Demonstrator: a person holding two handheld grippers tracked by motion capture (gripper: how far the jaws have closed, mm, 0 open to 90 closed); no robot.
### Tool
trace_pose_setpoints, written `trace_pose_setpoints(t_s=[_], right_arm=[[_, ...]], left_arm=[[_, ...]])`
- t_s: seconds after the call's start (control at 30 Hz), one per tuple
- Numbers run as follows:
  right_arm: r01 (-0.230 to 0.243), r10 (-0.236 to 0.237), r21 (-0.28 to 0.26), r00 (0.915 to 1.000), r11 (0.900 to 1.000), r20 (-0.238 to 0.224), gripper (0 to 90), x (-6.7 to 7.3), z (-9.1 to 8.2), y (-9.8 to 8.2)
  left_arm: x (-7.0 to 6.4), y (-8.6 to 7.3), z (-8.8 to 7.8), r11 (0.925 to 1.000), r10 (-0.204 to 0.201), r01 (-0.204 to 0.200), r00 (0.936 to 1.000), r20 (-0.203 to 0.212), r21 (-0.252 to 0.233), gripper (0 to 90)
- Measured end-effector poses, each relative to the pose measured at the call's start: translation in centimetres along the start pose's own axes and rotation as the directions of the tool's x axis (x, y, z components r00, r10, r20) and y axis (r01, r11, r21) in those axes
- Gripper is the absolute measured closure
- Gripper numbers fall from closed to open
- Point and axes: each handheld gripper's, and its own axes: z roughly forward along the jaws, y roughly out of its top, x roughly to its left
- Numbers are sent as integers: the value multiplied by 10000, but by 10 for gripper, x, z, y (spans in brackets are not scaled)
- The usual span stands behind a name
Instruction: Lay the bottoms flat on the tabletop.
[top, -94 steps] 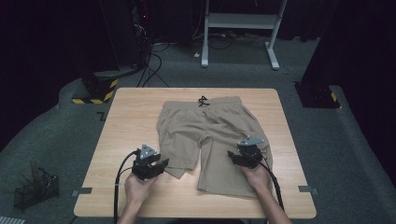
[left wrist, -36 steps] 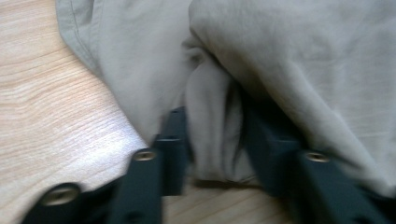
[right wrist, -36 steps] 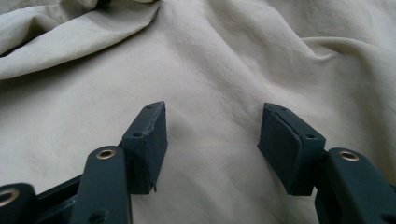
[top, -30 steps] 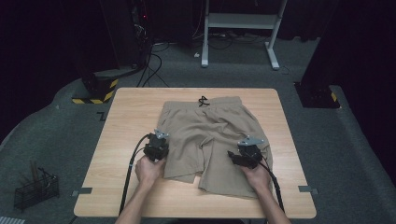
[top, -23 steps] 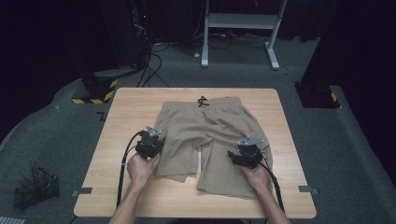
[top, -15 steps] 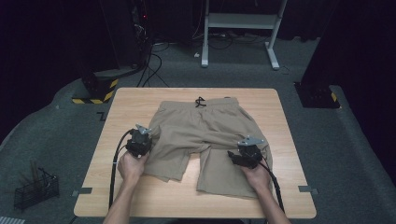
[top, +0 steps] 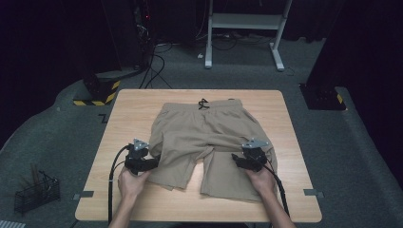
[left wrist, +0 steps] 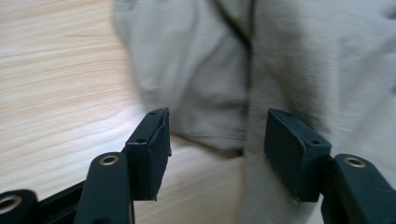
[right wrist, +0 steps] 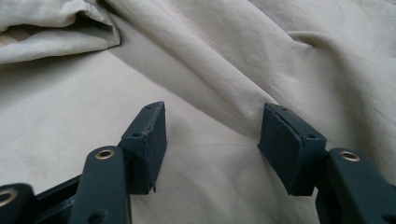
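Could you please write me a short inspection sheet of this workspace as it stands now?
Surface: wooden table, bare around the garment.
Job's things: beige shorts spread flat, waistband at the far edge, legs toward the person.
Clutter: nothing seen on the table.
Grippers: left gripper jaws have just been opening, now apart at the edge of the shorts' leg; right gripper open over the other leg.
Cables: black cable trails from the left gripper.
Surroundings: dark carpet, wire basket on the floor, white desk frame behind.
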Motion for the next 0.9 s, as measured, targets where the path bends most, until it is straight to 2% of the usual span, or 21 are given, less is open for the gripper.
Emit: trace_pose_setpoints(t_s=[0.1,0.2,0.3,0.4,0.47,0.57,0.6,0.73,0.83,0.9], right_arm=[[9,-9,-8,10000,10000,15,412,0,0,0],[48,-48,-15,10000,10000,16,412,0,0,0],[57,-57,-21,10000,10000,16,412,0,0,0],[69,-69,-25,10000,10000,15,412,0,0,0],[75,-75,-23,10000,10000,18,412,1,0,0],[73,-73,-21,10000,10000,27,412,1,0,0],[76,-75,-21,10000,10000,28,412,1,0,0],[43,-43,-26,10000,10000,-66,412,-1,0,0],[-27,27,17,9999,10000,-121,409,-1,1,1],[203,-204,135,9998,9997,58,468,3,1,5]], left_arm=[[-10,4,1,9999,118,-110,9980,614,-131,427],[-26,14,8,9989,460,-453,9920,1179,-86,459],[-38,21,19,9972,736,-749,9882,1340,50,473],[-47,26,34,9976,629,-669,9853,1586,201,473],[-53,27,47,9967,681,-740,9866,1485,344,473],[-61,27,69,9916,970,-1068,9873,1257,737,473],[-62,26,74,9911,1085,-1165,9872,1169,637,474],[-59,32,81,9946,814,-879,9907,1092,557,471],[-57,35,86,9941,968,-1007,9913,889,406,477],[-57,37,88,9925,1109,-1145,9907,787,431,517]])
